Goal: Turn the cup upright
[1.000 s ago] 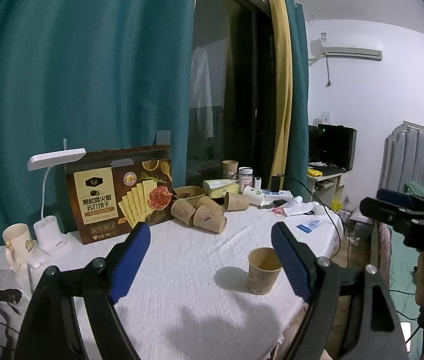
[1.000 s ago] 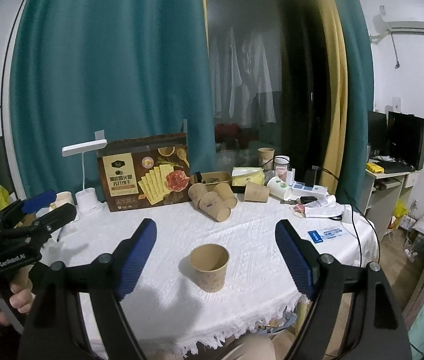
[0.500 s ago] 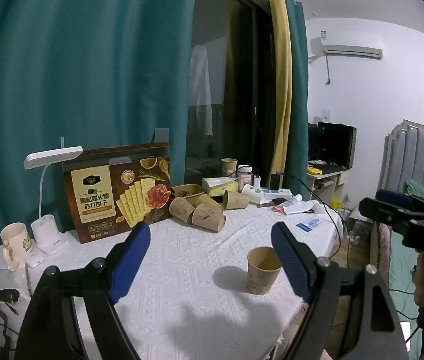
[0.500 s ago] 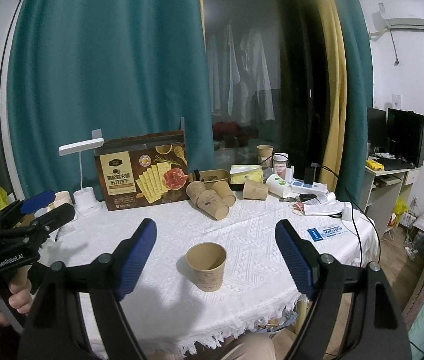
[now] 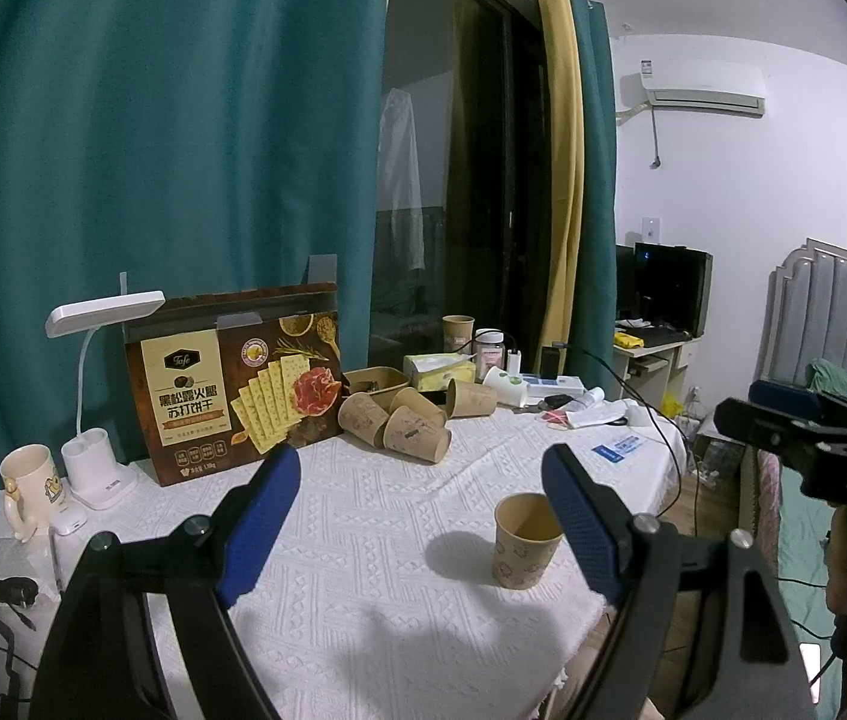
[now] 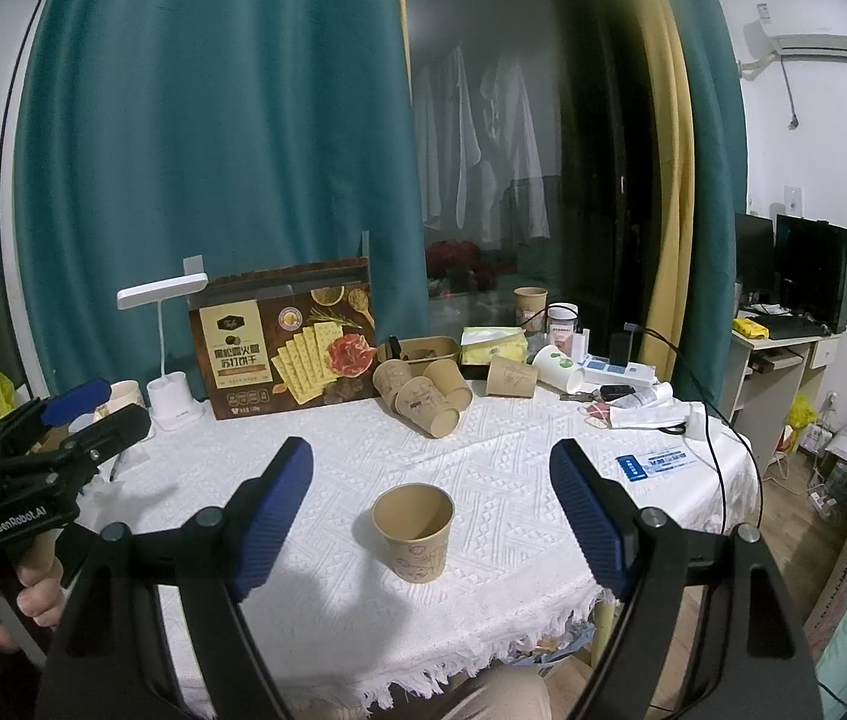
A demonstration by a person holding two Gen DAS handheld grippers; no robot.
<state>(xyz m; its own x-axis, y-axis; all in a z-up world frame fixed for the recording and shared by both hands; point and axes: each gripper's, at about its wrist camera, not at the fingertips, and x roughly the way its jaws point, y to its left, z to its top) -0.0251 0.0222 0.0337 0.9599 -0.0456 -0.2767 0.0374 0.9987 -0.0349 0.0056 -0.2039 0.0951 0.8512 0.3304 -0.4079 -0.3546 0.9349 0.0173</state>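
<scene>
Cracker box (image 5: 237, 396): "Tafe" logo at top, big Chinese title below, reads approx. 黑松露火腿苏打饼干; small print too blurred. Left gripper (image 6: 72, 414) body: "GenRobot.AI" in white. Right gripper (image 5: 783, 414) body: "DAS", prob. cut off. Blue card (image 6: 654, 463): print unreadable.

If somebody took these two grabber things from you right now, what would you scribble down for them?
Left hand-held gripper: open, empty, held above the white tablecloth.
Right hand-held gripper: open, empty, facing the upright paper cup near the table's front edge.
Done: that cup stands mouth up, nothing touching it.
Left: a pile of paper cups lies tipped over by the cracker box, with one more tipped cup beside it. Probably stand those up next.
</scene>
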